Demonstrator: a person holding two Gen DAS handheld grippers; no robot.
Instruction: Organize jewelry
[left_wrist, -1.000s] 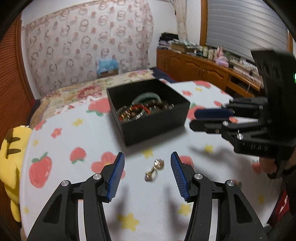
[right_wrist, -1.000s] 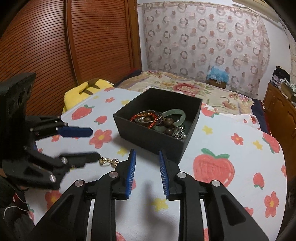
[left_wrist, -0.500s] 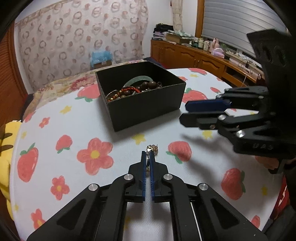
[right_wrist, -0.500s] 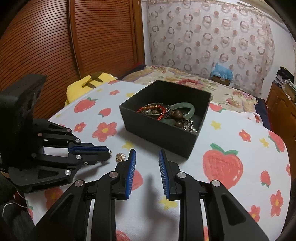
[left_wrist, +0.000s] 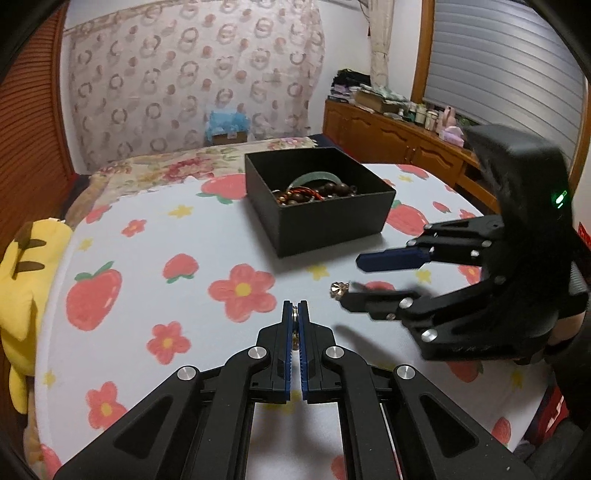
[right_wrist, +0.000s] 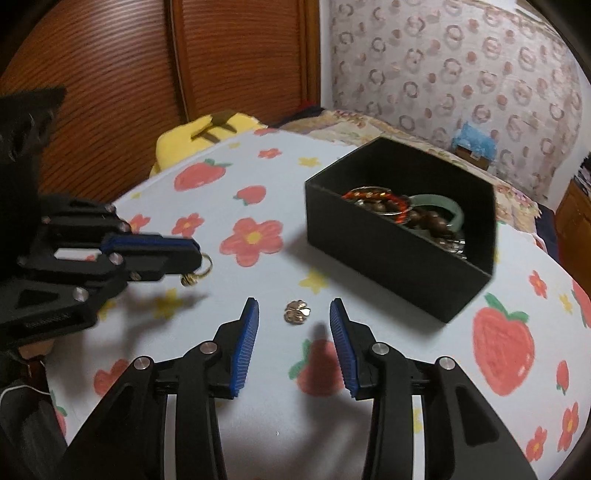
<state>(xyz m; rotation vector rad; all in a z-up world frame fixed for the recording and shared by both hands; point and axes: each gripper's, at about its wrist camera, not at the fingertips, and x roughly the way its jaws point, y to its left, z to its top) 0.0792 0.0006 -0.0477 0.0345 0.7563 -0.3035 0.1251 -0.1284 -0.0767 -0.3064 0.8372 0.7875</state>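
My left gripper (left_wrist: 294, 308) is shut on a small gold hoop earring (left_wrist: 294, 316). In the right wrist view the gold hoop earring (right_wrist: 197, 272) dangles from the left gripper (right_wrist: 197, 254) just above the cloth. A gold clover charm (right_wrist: 296, 311) lies on the tablecloth between the blue pads of my right gripper (right_wrist: 293, 308), whose jaws are opening and not touching it. From the left wrist view the clover charm (left_wrist: 338, 289) sits at the tips of the right gripper (left_wrist: 351, 282). Beyond stands the black box (left_wrist: 332, 221) (right_wrist: 388, 266) with a green bangle (right_wrist: 445, 205) and bead bracelets.
A round table in a strawberry-and-flower cloth (left_wrist: 184, 229) carries everything. A yellow plush (left_wrist: 26, 280) (right_wrist: 207, 129) rests at its left edge. Behind are a flowered bed (left_wrist: 166, 166), wooden wardrobe doors (right_wrist: 229, 55) and a cluttered wooden sideboard (left_wrist: 399, 133).
My left gripper closed on the gold hoop and drew it left, off the clover charm, which stayed on the cloth. My right gripper moved in around that charm and its jaws widened.
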